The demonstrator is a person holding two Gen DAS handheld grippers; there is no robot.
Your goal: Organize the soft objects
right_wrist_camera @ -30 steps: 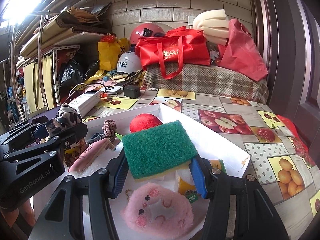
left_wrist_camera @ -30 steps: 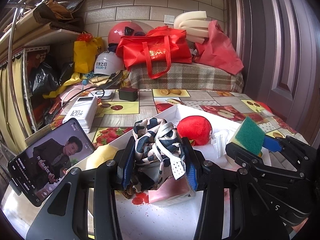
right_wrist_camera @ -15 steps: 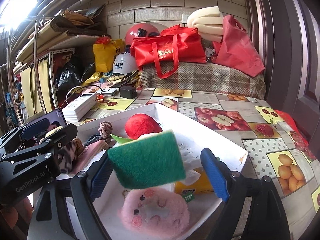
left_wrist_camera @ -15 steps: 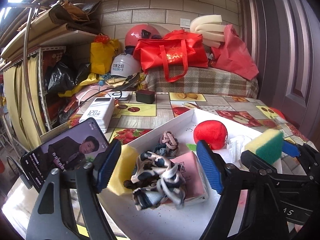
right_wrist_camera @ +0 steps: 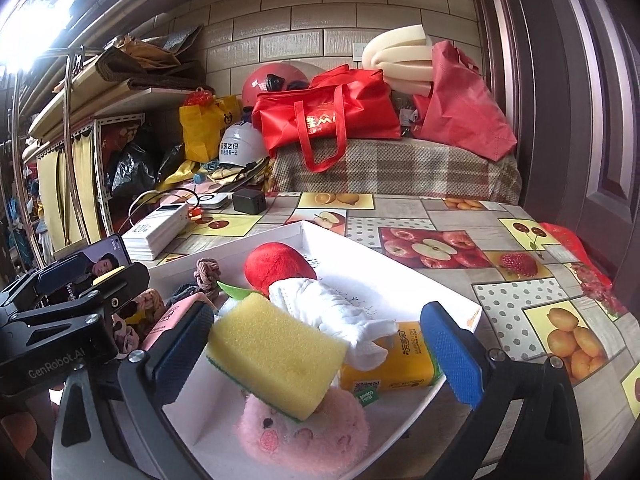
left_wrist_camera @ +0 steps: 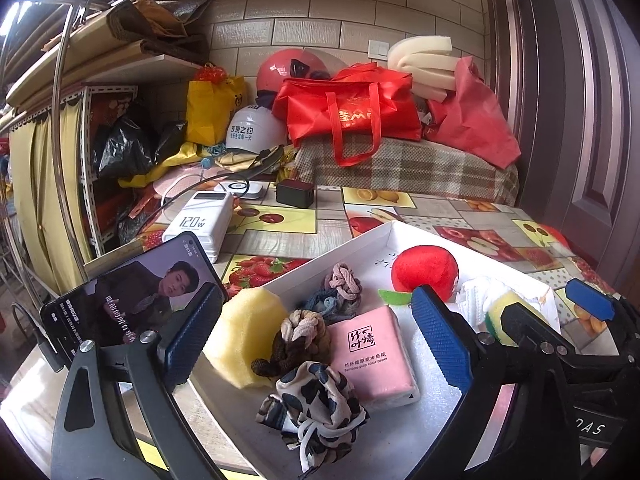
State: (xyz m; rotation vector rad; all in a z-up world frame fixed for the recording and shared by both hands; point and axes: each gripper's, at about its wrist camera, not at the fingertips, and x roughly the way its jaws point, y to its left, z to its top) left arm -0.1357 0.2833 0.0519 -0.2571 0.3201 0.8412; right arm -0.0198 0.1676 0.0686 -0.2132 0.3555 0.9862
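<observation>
White cardboard forms the shallow tray (left_wrist_camera: 352, 246) on the fruit-patterned tabletop (right_wrist_camera: 432, 216), and the soft things lie inside it. The left gripper (left_wrist_camera: 316, 336) stands wide open with nothing between its blue pads; below it rests a spotted fabric scrunchie (left_wrist_camera: 316, 404), touching a pink tissue pack (left_wrist_camera: 372, 356). Just beside these sit a yellow sponge chunk (left_wrist_camera: 244, 340), a brown-and-cream braided tie (left_wrist_camera: 298, 338) and a pink-and-blue braided tie (left_wrist_camera: 340, 292). A red plush apple (left_wrist_camera: 426, 272) lies farther back in the tray. The right gripper (right_wrist_camera: 320, 352) is likewise spread wide and grips nothing. A yellow scouring sponge (right_wrist_camera: 276, 352), green side down, lies tilted on a pink plush toy (right_wrist_camera: 308, 436), with a white cloth (right_wrist_camera: 328, 308) draped over a yellow tissue pack (right_wrist_camera: 392, 364) just beside it. Outside the tray, a phone (left_wrist_camera: 132, 300) showing video leans near a white power bank (left_wrist_camera: 200, 220).
</observation>
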